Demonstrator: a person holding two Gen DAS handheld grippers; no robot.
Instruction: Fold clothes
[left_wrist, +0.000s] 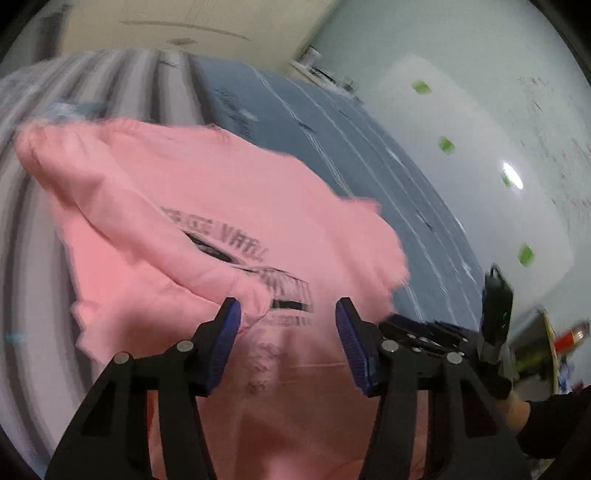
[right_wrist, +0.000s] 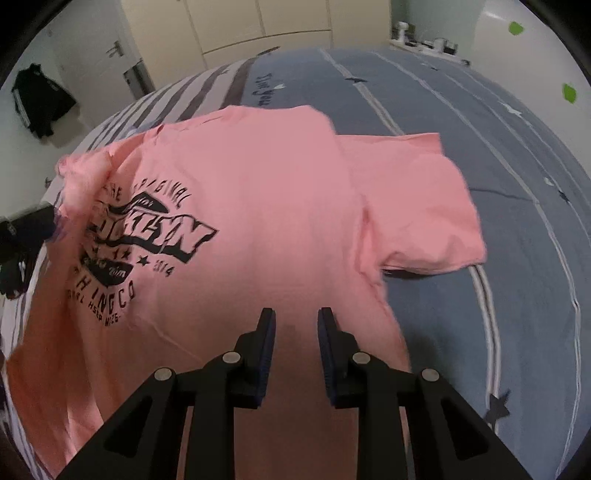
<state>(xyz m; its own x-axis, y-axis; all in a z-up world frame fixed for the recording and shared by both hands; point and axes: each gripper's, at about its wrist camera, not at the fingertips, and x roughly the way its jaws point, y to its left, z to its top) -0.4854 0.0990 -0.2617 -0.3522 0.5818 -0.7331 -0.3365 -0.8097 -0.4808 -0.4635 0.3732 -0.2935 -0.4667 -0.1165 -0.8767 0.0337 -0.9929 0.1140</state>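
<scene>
Looking down past our two tools, we see a pink T-shirt (right_wrist: 266, 192) spread across a bed (right_wrist: 461, 155), printed side up.

At the far left of the right wrist view, a dark garment (right_wrist: 40, 99) hangs on a pale wall. Below it, at the left edge of the shirt, a dark shape meets a bunched corner of pink cloth; it is too blurred for us to tell what it is. The bed cover under the shirt's left part carries grey and white stripes (right_wrist: 207, 92). A black printed logo (right_wrist: 147, 236) sits on the left half of the shirt. Further right, one short sleeve (right_wrist: 424, 206) lies flat on the blue part of the cover, which has thin white lines and small stars.

Our right tool (right_wrist: 295, 325) hovers over the shirt's lower part with its fingers a narrow gap apart, nothing pinched between them.

In the left wrist view, which is smeared with motion, a thick fold of pink cloth (left_wrist: 147, 229) runs from the upper left down to the left finger (left_wrist: 229, 325) of our left tool (left_wrist: 288, 317). Its fingers stand spread, with only flat shirt showing between them. We cannot tell whether the fold touches that finger. To the right, the other tool (left_wrist: 424, 336) and a hand in a dark sleeve (left_wrist: 517, 410) appear beside the bed.
</scene>
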